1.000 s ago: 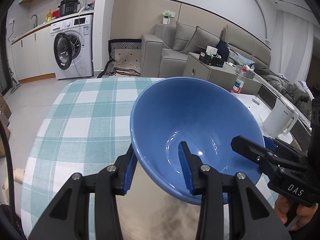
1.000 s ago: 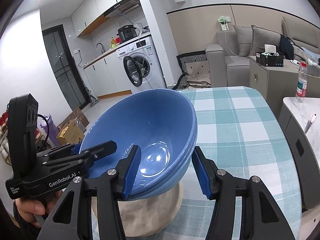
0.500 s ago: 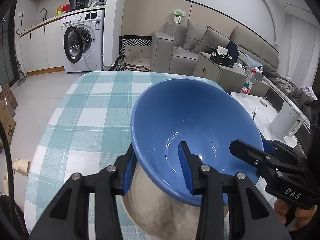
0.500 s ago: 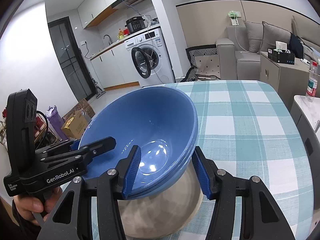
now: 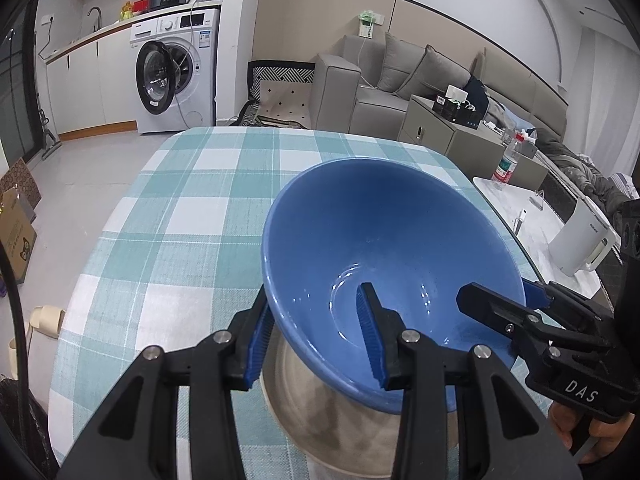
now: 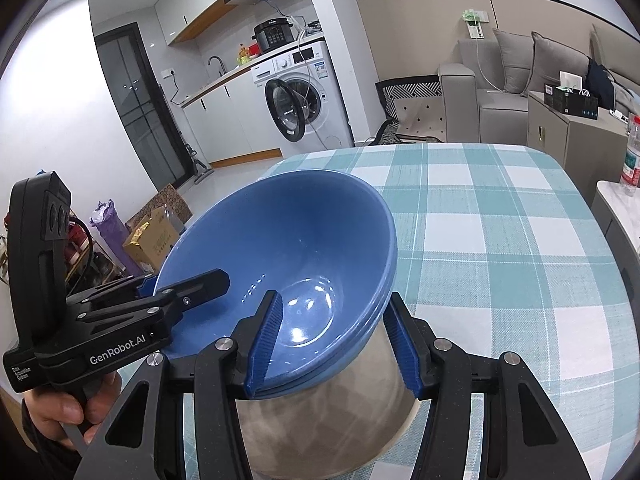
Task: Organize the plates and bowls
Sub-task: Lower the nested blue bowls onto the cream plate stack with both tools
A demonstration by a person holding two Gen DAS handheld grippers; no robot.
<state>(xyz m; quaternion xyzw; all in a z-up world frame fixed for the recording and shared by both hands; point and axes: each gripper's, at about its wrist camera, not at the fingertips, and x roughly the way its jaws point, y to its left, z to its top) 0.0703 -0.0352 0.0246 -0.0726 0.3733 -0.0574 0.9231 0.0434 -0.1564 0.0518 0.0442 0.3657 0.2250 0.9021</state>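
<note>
Bowls (image 5: 384, 248) nested together hang clamped by opposite rims in our left gripper (image 5: 316, 344) and right gripper (image 6: 336, 340), sharing weight above the plate (image 6: 320, 432).

Glossy blue ceramic bowls (image 5: 384, 248), stacked and tilted, rims pinched in both hand-held grippers, just above a beige speckled plate (image 6: 320, 420).

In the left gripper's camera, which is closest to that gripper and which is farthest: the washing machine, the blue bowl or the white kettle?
1. Blue bowl: held in the left gripper.
2. White kettle: off to the right, on the side counter.
3. Washing machine: far back left, past the table.
</note>
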